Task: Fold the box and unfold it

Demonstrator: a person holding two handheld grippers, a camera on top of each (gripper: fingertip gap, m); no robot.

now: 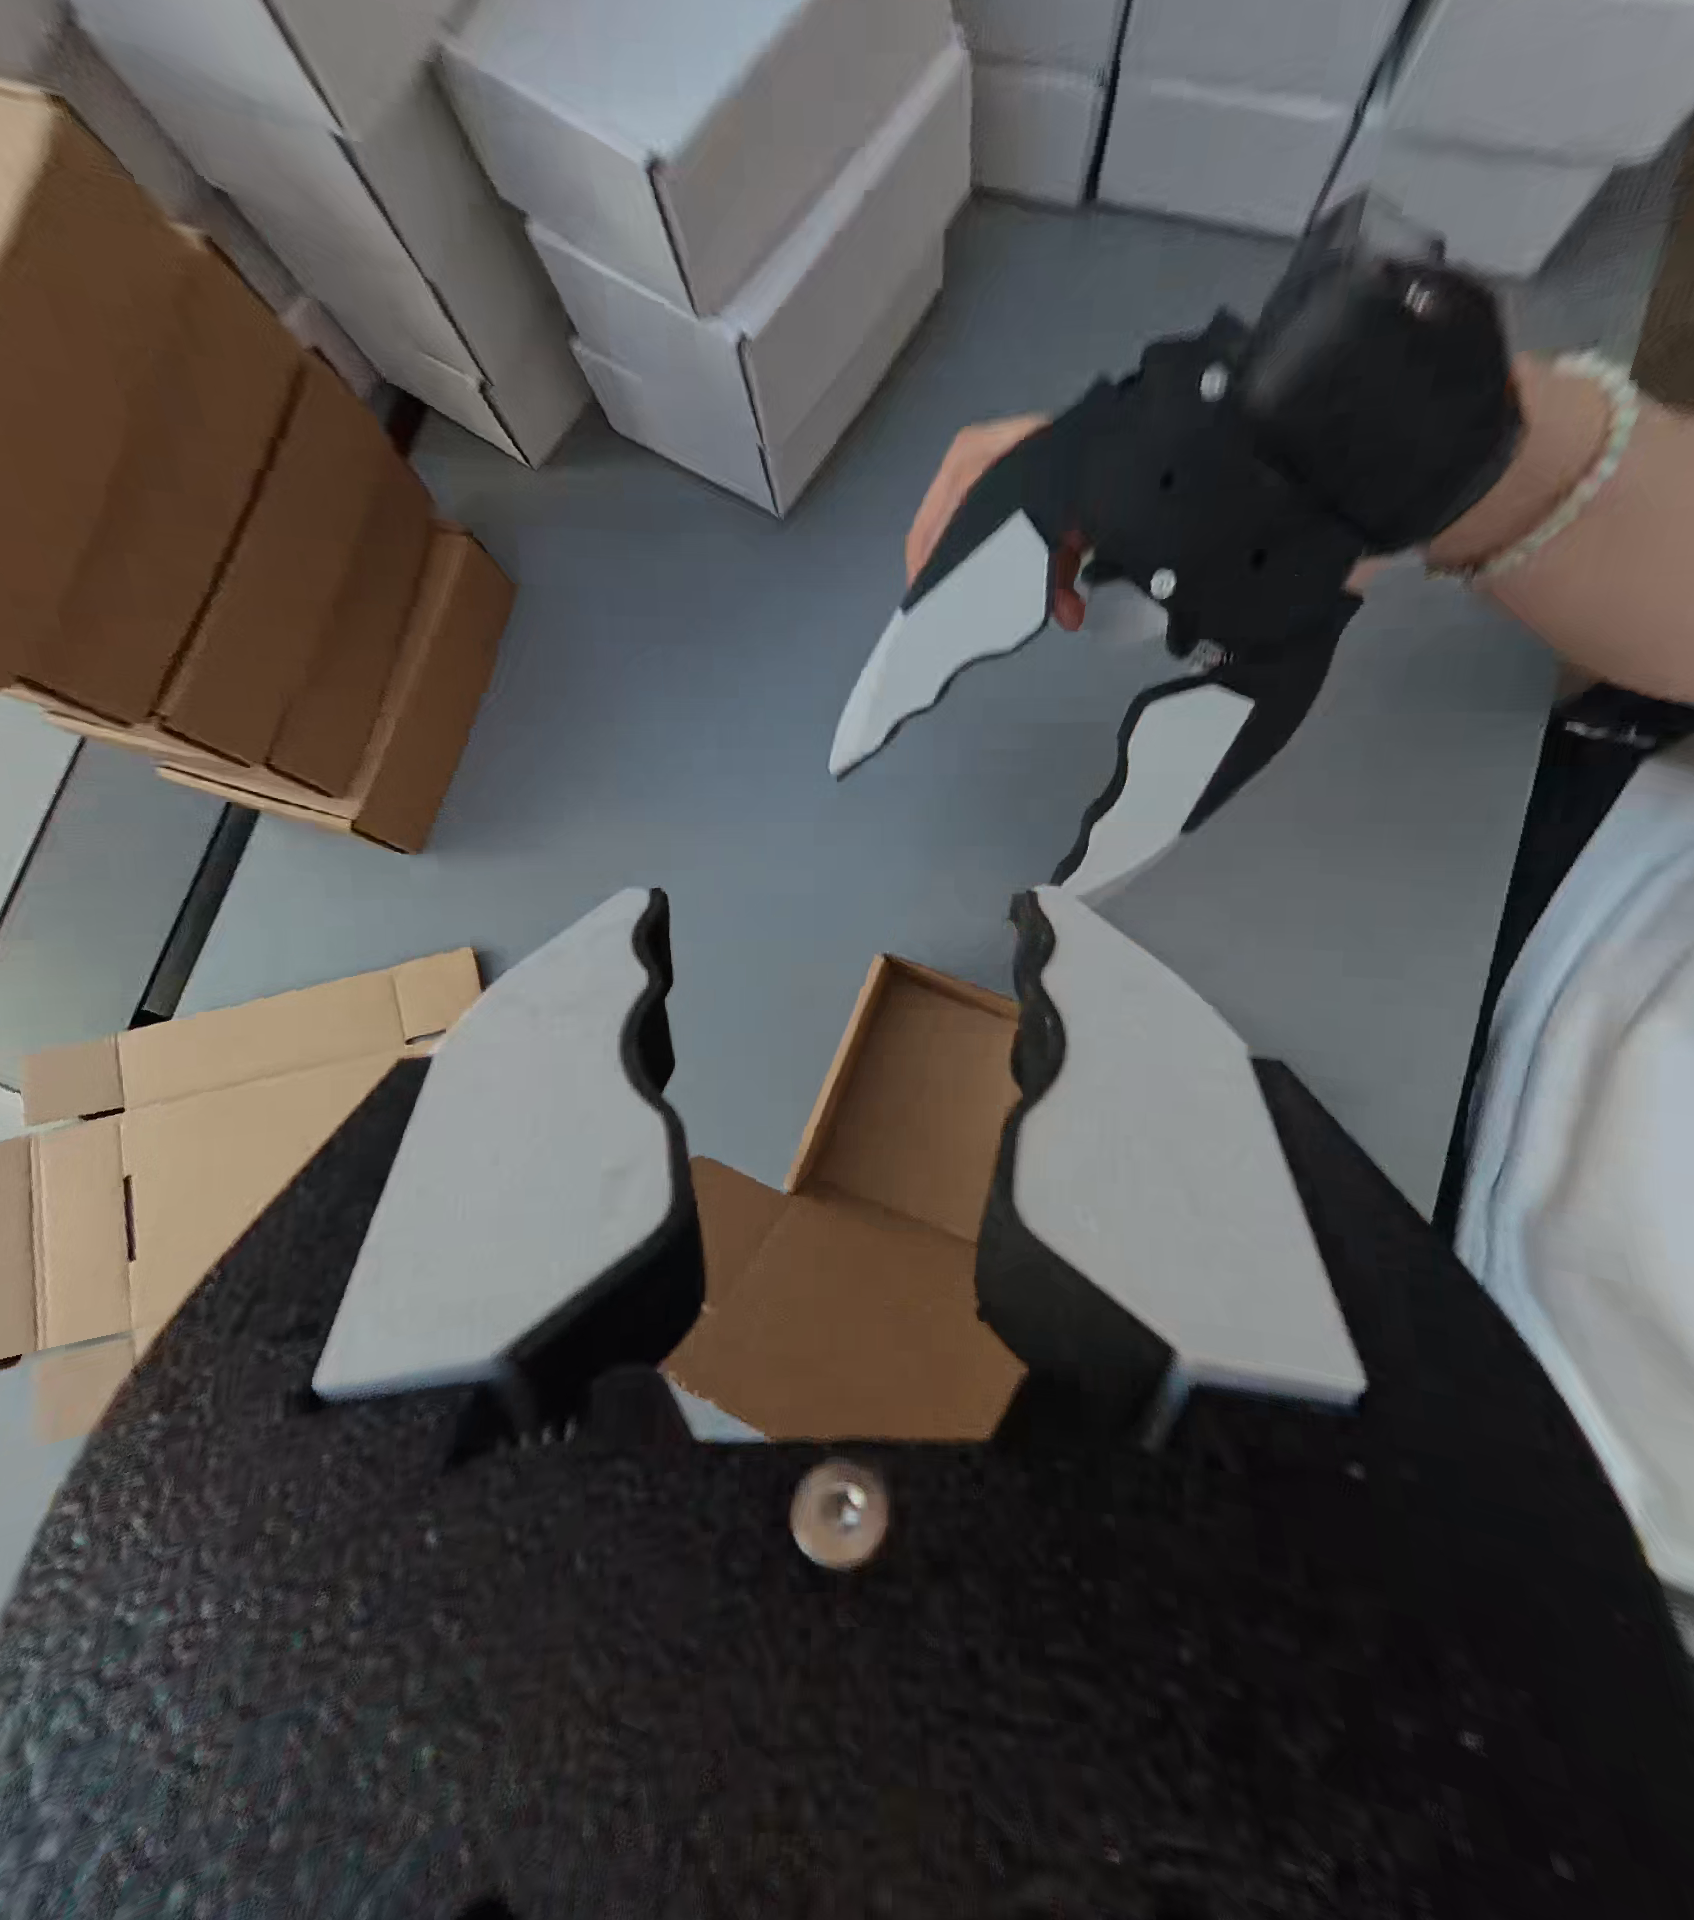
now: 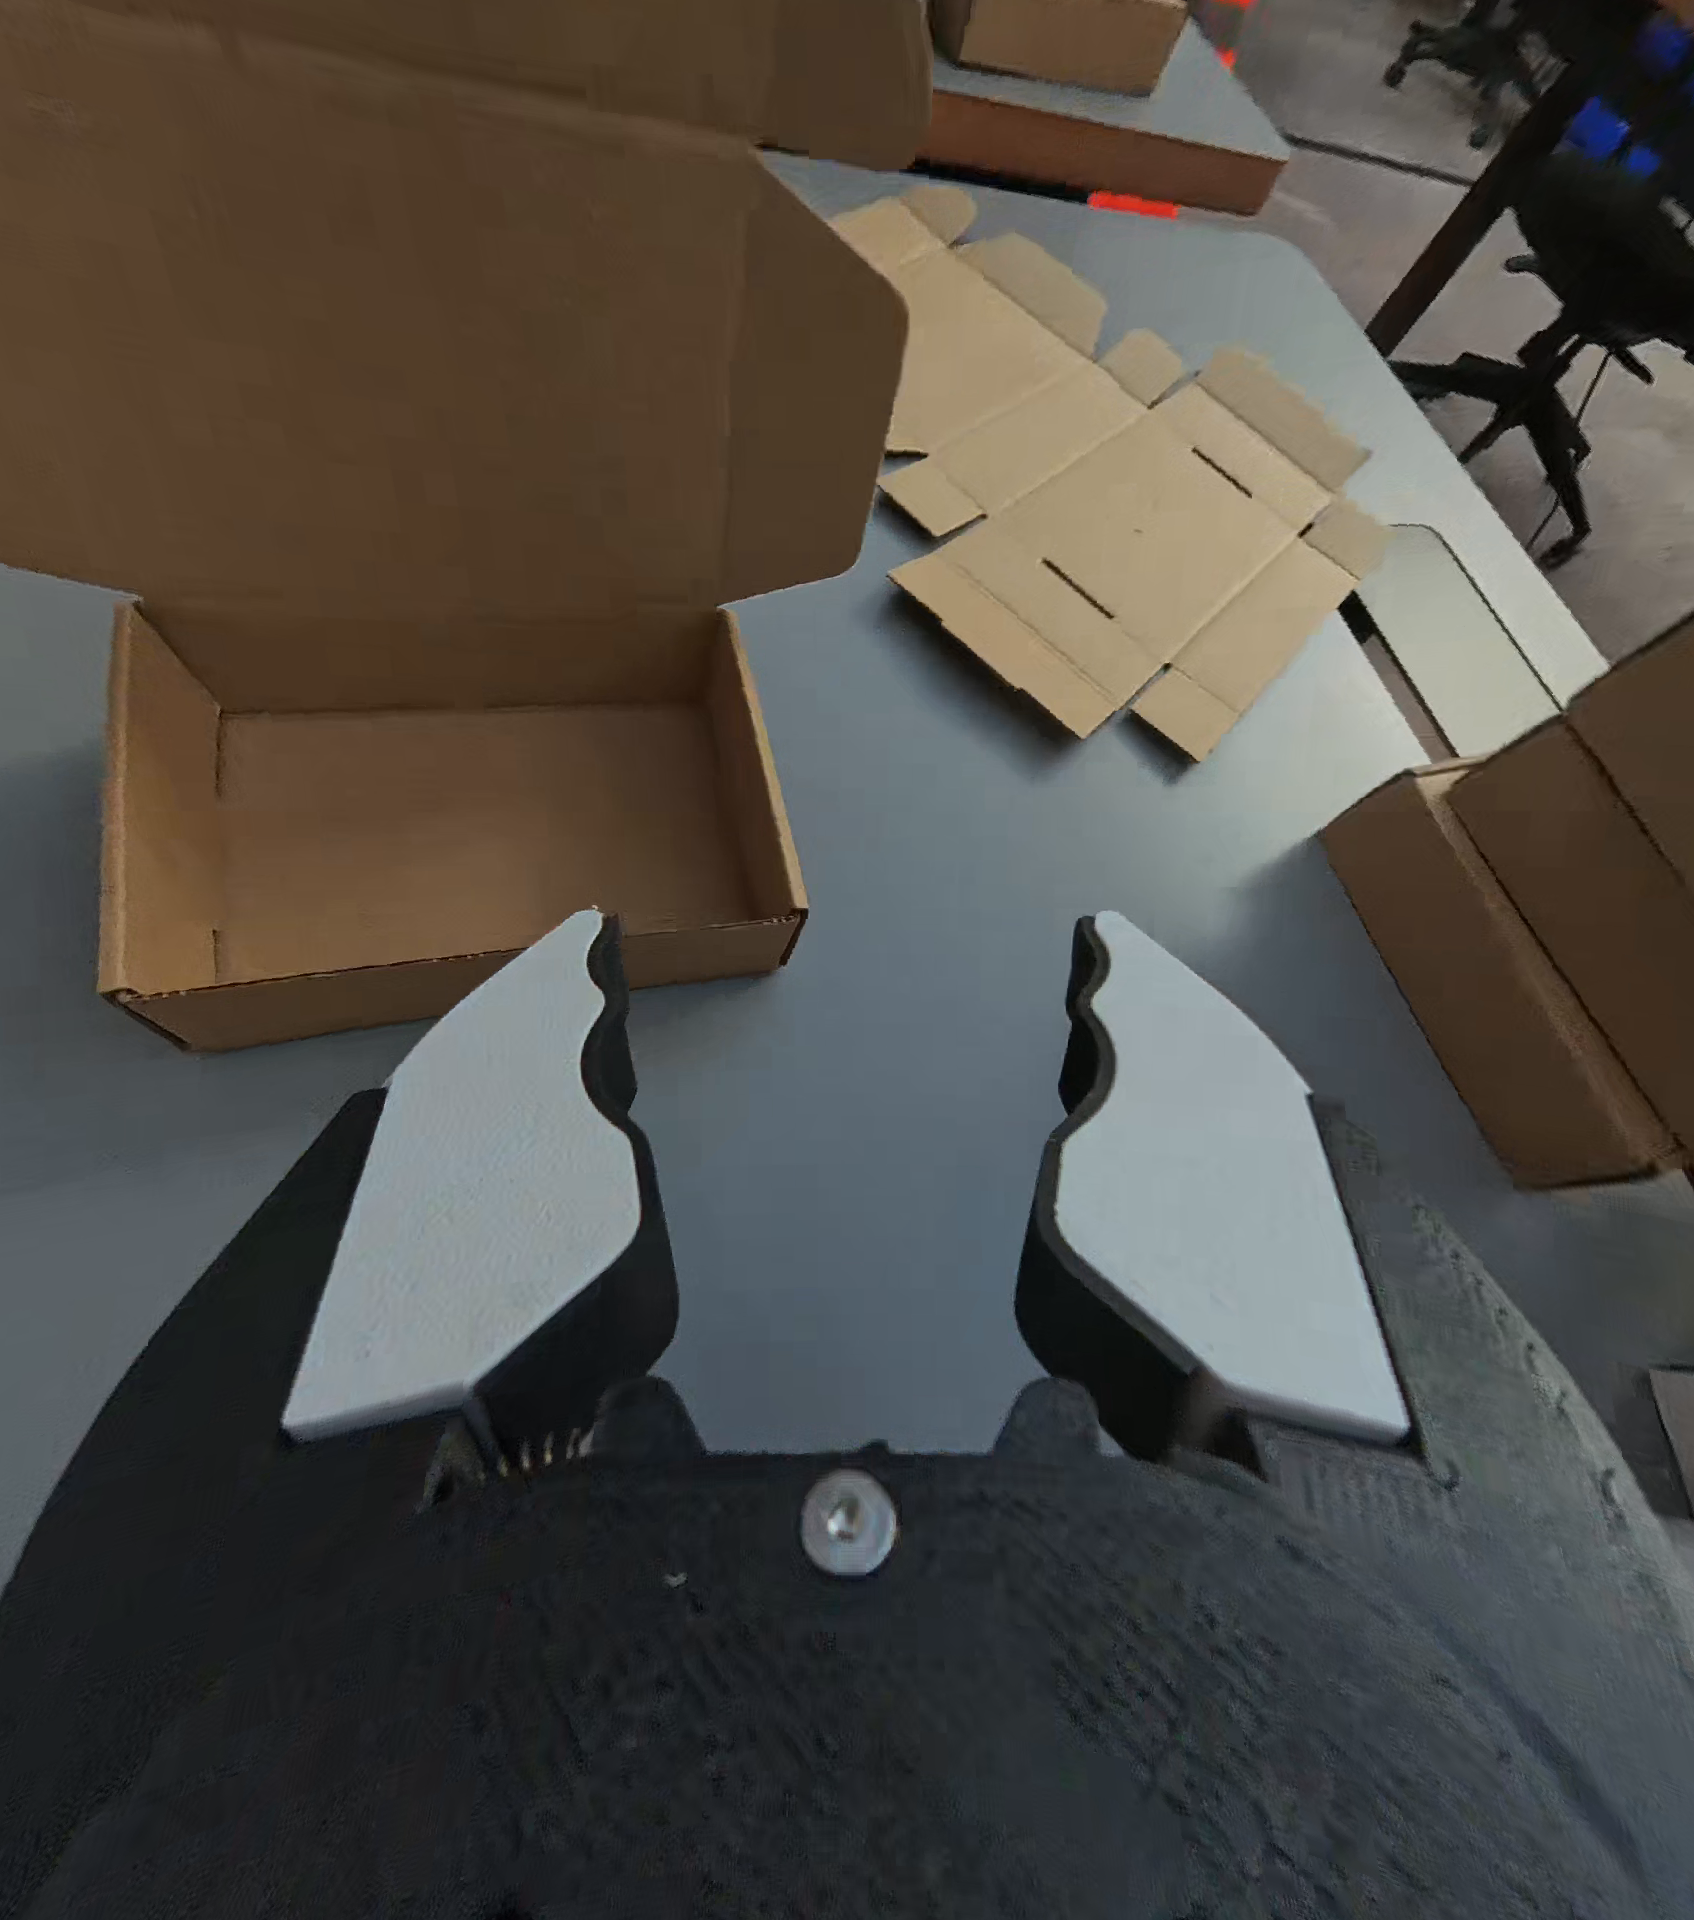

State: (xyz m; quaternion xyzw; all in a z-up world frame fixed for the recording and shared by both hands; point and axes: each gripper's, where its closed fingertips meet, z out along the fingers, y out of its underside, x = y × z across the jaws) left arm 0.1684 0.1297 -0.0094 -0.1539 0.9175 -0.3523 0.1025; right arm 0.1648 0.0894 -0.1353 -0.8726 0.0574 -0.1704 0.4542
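Observation:
A folded brown cardboard box [image 2: 469,831] stands on the grey table [image 2: 926,790], its lid [image 2: 355,364] raised upright behind the open tray. My right gripper [image 2: 845,923] is open and empty, just right of the box's front right corner, above the table. In the left wrist view my left gripper [image 1: 841,909] is open and empty above the box [image 1: 905,1091], whose corner shows between its fingers. The right gripper [image 1: 952,826] also shows there, open, farther off to the right.
A flat unfolded box blank [image 2: 1123,530] lies beyond the box; it shows too in the left wrist view [image 1: 230,1122]. Stacked brown boxes [image 2: 1632,914] stand at the table's right edge. White boxes [image 1: 739,239] line the back. Office chairs [image 2: 1632,291] stand off the table.

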